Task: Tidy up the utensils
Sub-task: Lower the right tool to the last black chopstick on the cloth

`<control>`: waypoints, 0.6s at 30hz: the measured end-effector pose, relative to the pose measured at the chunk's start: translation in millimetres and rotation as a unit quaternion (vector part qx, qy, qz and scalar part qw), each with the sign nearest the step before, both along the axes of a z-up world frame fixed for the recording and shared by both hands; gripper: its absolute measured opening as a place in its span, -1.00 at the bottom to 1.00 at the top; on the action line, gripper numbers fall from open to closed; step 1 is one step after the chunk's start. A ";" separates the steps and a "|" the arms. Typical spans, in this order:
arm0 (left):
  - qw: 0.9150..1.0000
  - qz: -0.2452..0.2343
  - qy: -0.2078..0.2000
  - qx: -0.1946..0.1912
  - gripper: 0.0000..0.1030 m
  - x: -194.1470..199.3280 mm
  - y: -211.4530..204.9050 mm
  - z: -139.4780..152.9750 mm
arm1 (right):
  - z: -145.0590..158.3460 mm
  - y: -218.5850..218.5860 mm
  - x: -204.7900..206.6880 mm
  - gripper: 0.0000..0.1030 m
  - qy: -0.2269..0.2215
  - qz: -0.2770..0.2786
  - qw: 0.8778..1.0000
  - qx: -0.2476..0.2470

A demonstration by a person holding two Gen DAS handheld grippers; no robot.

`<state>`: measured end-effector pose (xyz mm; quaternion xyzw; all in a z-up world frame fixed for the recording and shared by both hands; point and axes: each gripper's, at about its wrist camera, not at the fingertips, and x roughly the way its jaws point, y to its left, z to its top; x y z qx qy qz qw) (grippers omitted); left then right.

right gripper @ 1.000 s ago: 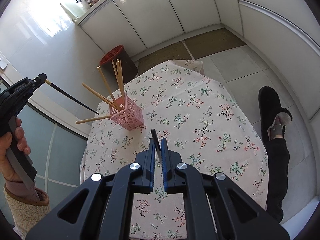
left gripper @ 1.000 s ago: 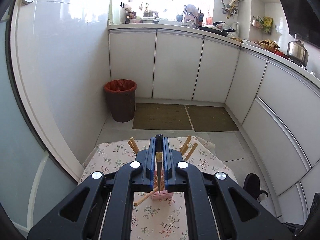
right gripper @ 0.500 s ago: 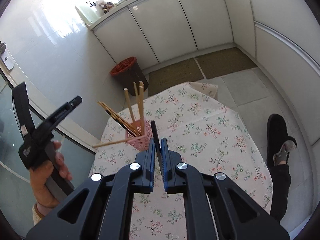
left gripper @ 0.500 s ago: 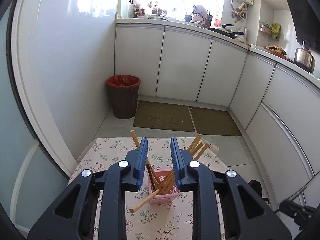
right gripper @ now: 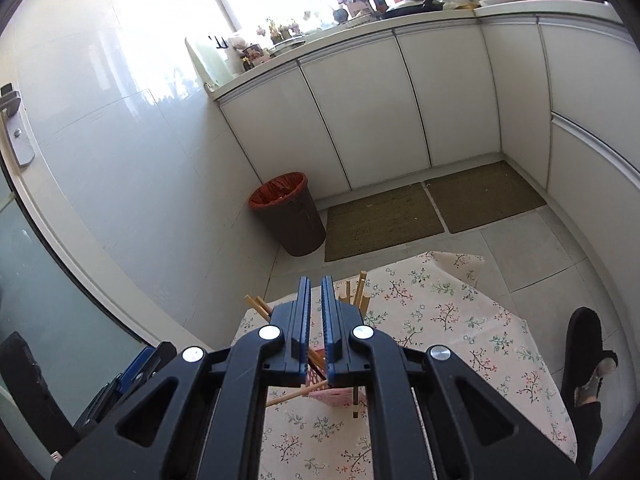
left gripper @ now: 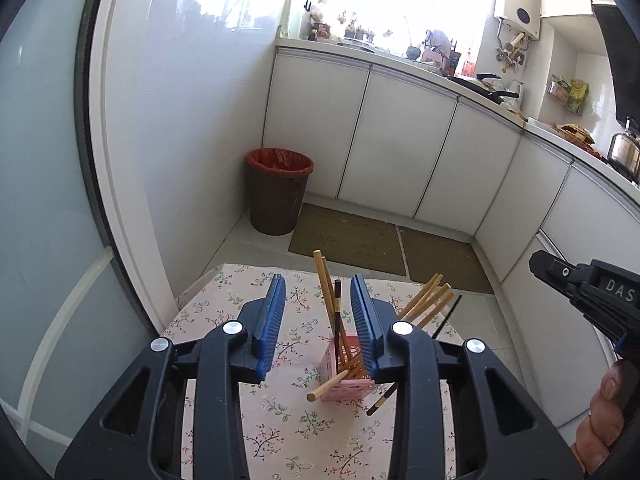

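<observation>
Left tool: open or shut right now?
Open. The left tool has its blue pads spread wide with nothing between them; the pink holder and its chopsticks show through the gap.

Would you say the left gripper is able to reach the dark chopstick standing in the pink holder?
Probably yes: the left gripper is open above the pink holder, and the dark chopstick rises between its fingers, unobstructed.

Your tabletop (left gripper: 280,432), covered by a floral cloth (right gripper: 460,320), carries a pink utensil basket (left gripper: 348,390) at 12 o'clock; one dark chopstick (left gripper: 382,400) leans out at its 5 o'clock.
</observation>
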<state>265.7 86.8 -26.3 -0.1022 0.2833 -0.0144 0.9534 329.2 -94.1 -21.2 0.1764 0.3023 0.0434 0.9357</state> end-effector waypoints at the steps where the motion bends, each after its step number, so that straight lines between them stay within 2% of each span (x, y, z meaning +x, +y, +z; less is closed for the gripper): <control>1: 1.000 0.001 0.000 -0.002 -0.38 -0.2 2.7 0.2 | -2.0 0.5 -0.8 -0.88 -0.001 0.000 1.000 0.002; 5: 1.000 0.010 -0.001 -0.008 -0.36 0.4 13.7 2.0 | -8.2 -4.5 -10.2 -0.89 -0.013 -0.010 1.000 -0.006; 8: 1.000 0.015 -0.001 -0.017 -0.23 -2.7 21.8 2.5 | -22.5 -21.8 -10.3 -0.88 0.018 -0.021 1.000 0.002; 9: 1.000 0.018 -0.005 -0.021 -0.14 -4.8 24.3 3.3 | -33.5 -32.5 -4.9 -0.82 0.043 -0.032 0.998 0.012; 10: 1.000 0.020 -0.008 -0.022 -0.07 -6.3 26.5 4.3 | -47.2 -45.4 4.3 -0.48 0.073 -0.044 0.996 0.026; 12: 0.999 0.020 -0.013 -0.023 0.05 -10.5 28.5 6.0 | -91.3 -77.5 34.2 0.13 0.165 -0.061 0.981 0.086; 14: 0.999 0.018 -0.018 -0.023 0.13 -12.7 27.1 7.1 | -137.4 -107.4 59.9 0.12 0.247 -0.099 0.955 0.134; 15: 0.999 0.017 -0.019 -0.021 0.16 -13.2 26.3 7.4 | -154.4 -115.7 71.3 0.12 0.269 -0.115 0.947 0.136; 18: 0.999 0.016 -0.021 -0.020 0.30 -12.1 25.4 5.7 | -186.4 -119.2 104.3 0.11 0.307 -0.136 0.936 0.107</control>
